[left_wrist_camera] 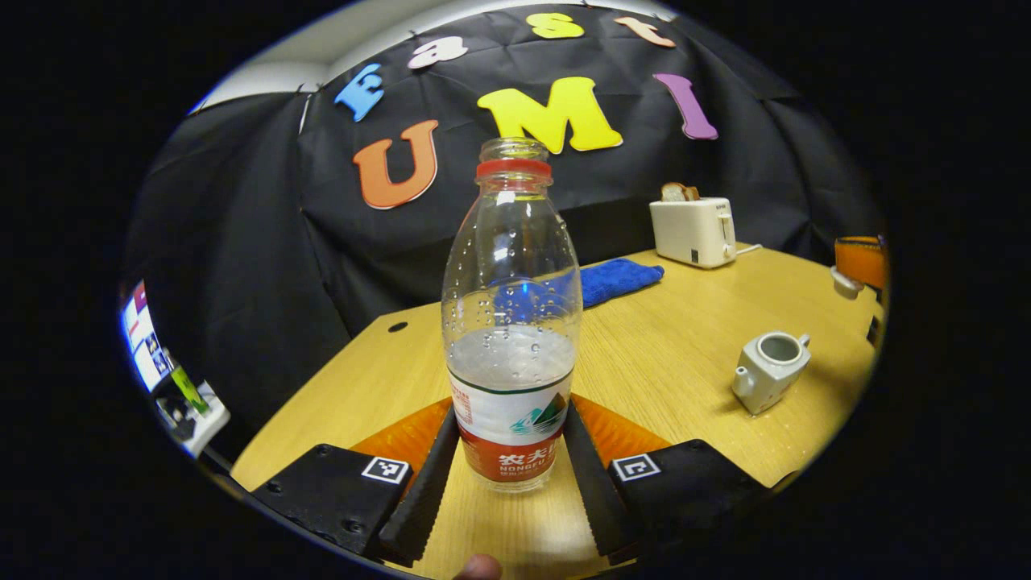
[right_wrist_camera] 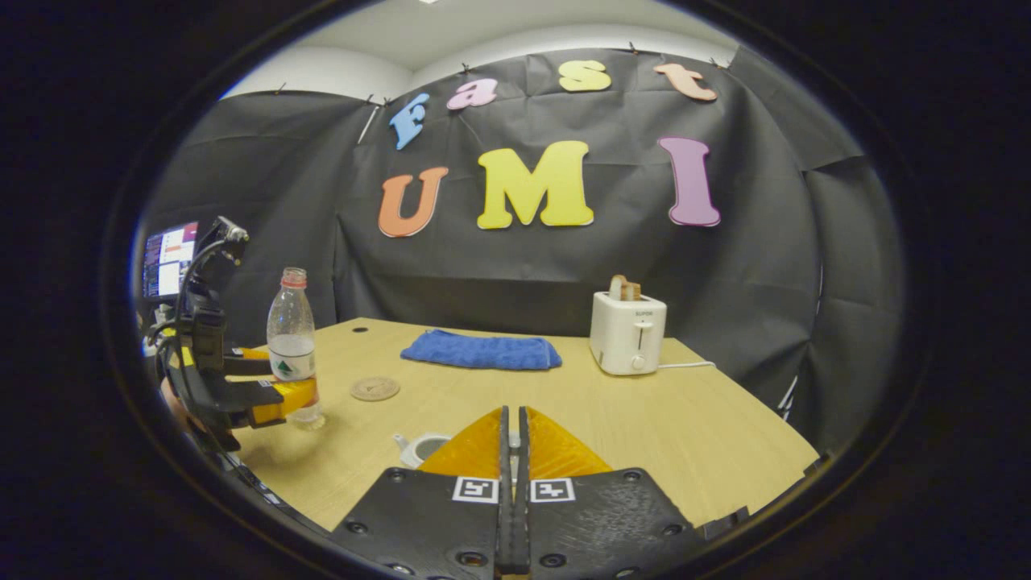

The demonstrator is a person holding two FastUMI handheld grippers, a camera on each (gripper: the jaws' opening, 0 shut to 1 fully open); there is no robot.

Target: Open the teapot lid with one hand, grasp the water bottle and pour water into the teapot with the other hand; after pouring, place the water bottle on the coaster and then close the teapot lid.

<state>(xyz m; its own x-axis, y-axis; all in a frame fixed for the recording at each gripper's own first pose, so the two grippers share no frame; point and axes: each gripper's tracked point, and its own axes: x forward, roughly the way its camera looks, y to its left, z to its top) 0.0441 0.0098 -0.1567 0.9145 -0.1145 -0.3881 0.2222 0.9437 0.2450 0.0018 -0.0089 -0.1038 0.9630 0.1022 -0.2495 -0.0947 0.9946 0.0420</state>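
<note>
A clear water bottle [left_wrist_camera: 512, 322] with a red neck ring, no cap and water in its lower part stands upright on the wooden table [left_wrist_camera: 668, 346]. My left gripper [left_wrist_camera: 511, 427] is shut on its labelled base, one finger on each side. From the right gripper view, the bottle [right_wrist_camera: 291, 342] and the left gripper [right_wrist_camera: 270, 395] are at the far left. The white teapot [left_wrist_camera: 769, 370] sits lidless to the right. My right gripper [right_wrist_camera: 513, 439] is shut, with a pale sliver between its fingers. In the left gripper view it [left_wrist_camera: 859, 262] holds a white lid [left_wrist_camera: 842, 283] above the table. The teapot [right_wrist_camera: 419, 447] is half hidden behind my fingers.
A round coaster [right_wrist_camera: 374, 388] lies on the table just right of the bottle. A blue cloth [right_wrist_camera: 482, 351] and a white toaster [right_wrist_camera: 628, 332] with bread stand at the back. A monitor [right_wrist_camera: 167, 259] glows at the far left. A fingertip [left_wrist_camera: 479, 568] shows at the bottom edge.
</note>
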